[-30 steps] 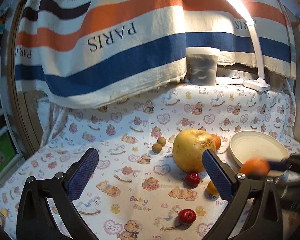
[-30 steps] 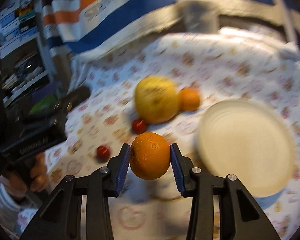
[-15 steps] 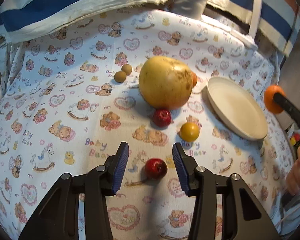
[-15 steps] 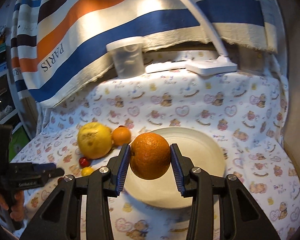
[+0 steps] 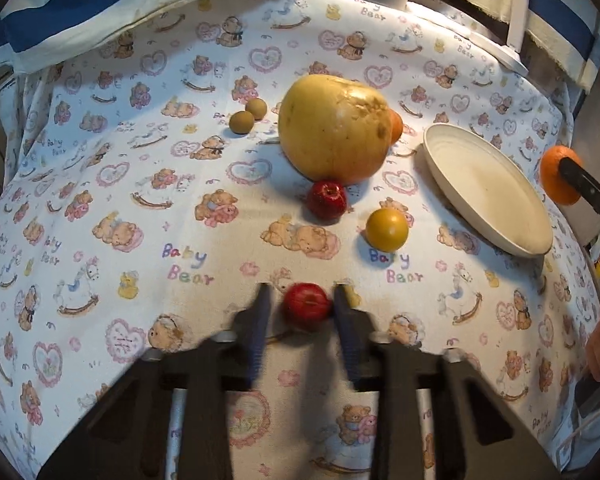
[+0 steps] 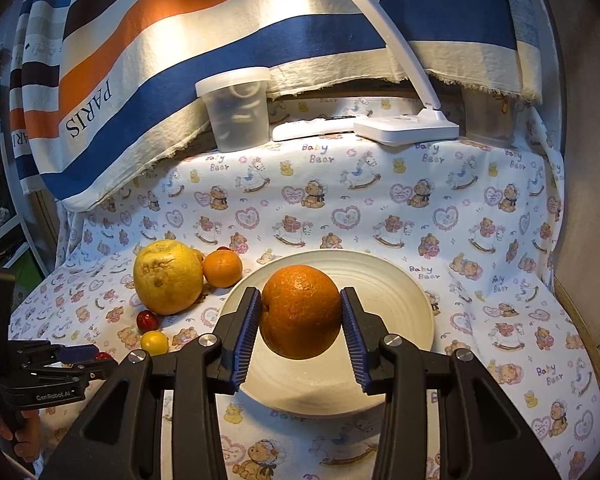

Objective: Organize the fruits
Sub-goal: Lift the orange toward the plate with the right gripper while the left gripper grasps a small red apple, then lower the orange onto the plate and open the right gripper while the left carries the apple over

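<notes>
A: What is seen at the left gripper (image 5: 300, 312)?

B: Its jaws have just been closing, and a small red fruit (image 5: 306, 305) is set between the blue pads (image 5: 258, 328). The right pad appears to touch it; whether the left pad presses on it cannot be told through the blur. The fruit lies low on the bear-printed cloth (image 5: 120, 184), near the camera.

A: And the right gripper (image 6: 300, 314)?

B: A large orange (image 6: 300, 312) is clamped between its ridged pads and is held above the cream plate (image 6: 396, 280), apart from it.

A: How is the remaining fruit laid out?

B: In the left wrist view a big yellow pomelo (image 5: 334, 128) is seen at the far middle, with a small orange (image 5: 396, 126) touching its right side. A second red fruit (image 5: 327, 200) lies just in front of the pomelo, and a yellow fruit (image 5: 387, 229) is near it to the right. Two small brown fruits (image 5: 249, 116) are seen together to the left of the pomelo. The plate is to the right of the group.

A: What is at the back?

B: A lidded container (image 6: 236, 108) and a white lamp (image 6: 404, 120) are seen below a striped cloth (image 6: 220, 40).
</notes>
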`<control>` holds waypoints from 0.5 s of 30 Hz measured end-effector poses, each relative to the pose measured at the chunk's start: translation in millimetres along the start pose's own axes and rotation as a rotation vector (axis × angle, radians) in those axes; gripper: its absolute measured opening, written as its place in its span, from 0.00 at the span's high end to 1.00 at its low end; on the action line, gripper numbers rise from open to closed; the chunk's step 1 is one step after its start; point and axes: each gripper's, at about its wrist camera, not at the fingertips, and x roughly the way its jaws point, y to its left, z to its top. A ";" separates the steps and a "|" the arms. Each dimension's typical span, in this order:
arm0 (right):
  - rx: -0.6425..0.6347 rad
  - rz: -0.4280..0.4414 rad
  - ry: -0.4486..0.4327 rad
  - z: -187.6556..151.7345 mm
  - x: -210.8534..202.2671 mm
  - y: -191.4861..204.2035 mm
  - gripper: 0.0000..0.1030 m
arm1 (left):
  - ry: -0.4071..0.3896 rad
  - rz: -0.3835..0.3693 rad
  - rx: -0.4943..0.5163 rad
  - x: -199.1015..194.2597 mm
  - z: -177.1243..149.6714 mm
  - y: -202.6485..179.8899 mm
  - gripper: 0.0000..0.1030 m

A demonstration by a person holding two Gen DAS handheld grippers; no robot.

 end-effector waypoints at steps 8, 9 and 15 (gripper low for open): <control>0.018 -0.018 -0.009 -0.8 0.2 -2.4 0.59 | -0.146 0.037 0.036 -20.5 3.9 -1.0 0.76; 0.020 -0.019 -0.012 -1.2 -0.1 -2.4 0.59 | -0.162 0.024 0.034 -23.3 5.1 0.2 0.76; 0.041 -0.029 -0.021 -5.3 -0.2 -0.7 0.59 | -0.268 0.017 0.047 -38.0 8.3 2.0 0.76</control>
